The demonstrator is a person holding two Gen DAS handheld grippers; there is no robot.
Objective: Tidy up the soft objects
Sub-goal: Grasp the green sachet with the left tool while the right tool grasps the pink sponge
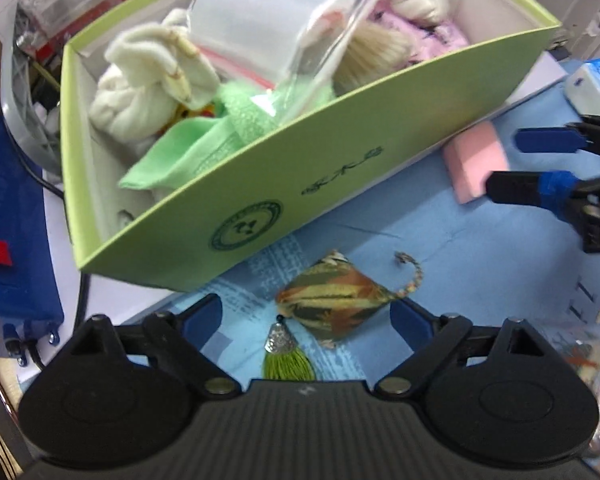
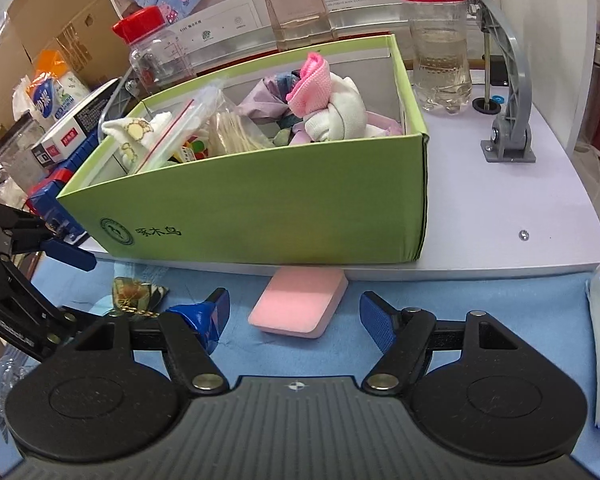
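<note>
Brocade sachet (image 1: pixel 334 304), diamond-shaped with green tassel (image 1: pixel 288 362), lies on the blue mat (image 1: pixel 480 264) just before the green box (image 1: pixel 300 184). Left tool (image 1: pixel 306 316) spread wide, fingers either side of the sachet, pads not on it. Left view alone shows the tassel and bead cord; right view catches only the sachet's edge (image 2: pixel 138 292).

Pink sponge (image 2: pixel 300 306) lies against the surface edge (image 2: pixel 500 268) below the box. Right tool (image 2: pixel 294 316) spread, sponge ahead between its fingers, untouched. Open mat right of the sponge.

Box holds rolled socks (image 2: pixel 332 108), green cloth (image 1: pixel 188 148), zip bag (image 1: pixel 260 28). Box front bears a round seal and Chinese characters; bottle (image 2: pixel 440 40) behind has a red Chinese-script label; poster reads "TEXTILE".
</note>
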